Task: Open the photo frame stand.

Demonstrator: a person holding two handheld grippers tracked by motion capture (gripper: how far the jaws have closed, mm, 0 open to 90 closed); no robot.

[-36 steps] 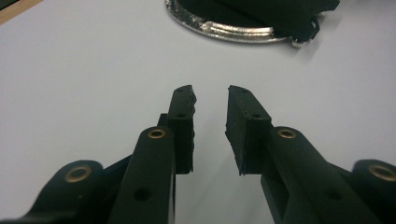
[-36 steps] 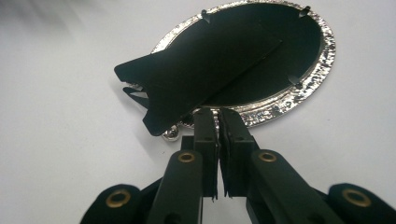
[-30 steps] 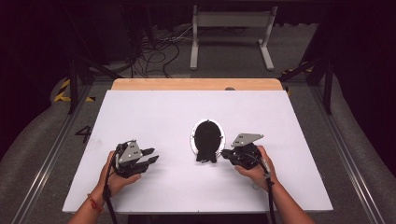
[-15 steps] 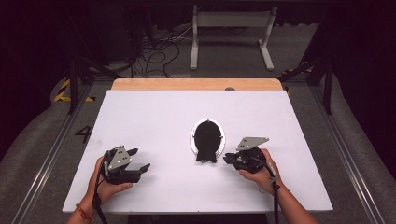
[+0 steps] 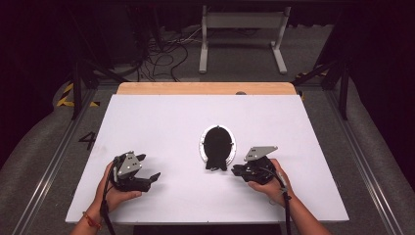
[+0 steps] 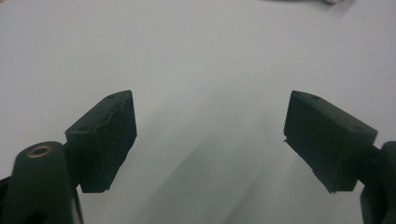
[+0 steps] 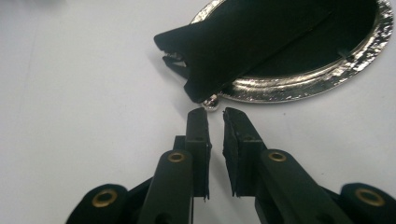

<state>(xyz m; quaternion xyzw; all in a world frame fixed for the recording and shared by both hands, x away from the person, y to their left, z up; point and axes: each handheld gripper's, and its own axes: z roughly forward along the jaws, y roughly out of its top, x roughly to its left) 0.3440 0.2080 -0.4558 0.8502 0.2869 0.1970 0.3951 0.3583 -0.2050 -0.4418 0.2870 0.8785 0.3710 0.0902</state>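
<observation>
An oval silver-rimmed dish [image 5: 201, 146] lies flat mid-table, and a black piece [image 5: 217, 147] covers its inside and sticks out over the near rim. In the right gripper view the silver rim [image 7: 303, 84] and the black piece [image 7: 243, 42] lie just ahead. My right gripper [image 5: 235, 170] rests right of the dish's near end. Its jaws stand almost together with nothing between them, and their tips [image 7: 215, 114] are just short of a small silver knob on the rim. My left gripper [image 5: 149, 166] sits near the front left, open [image 6: 210, 135] over bare white table.
The white table top [image 5: 161, 122] has a wooden strip [image 5: 205, 88] along its far edge. Beyond it on the dark floor stand a grey frame [image 5: 242, 34] and loose cables [image 5: 161, 54]. Metal rails run along both sides.
Both hands have drawn back a little toward the near edge, the left one also drifting left. The dish has not moved.
</observation>
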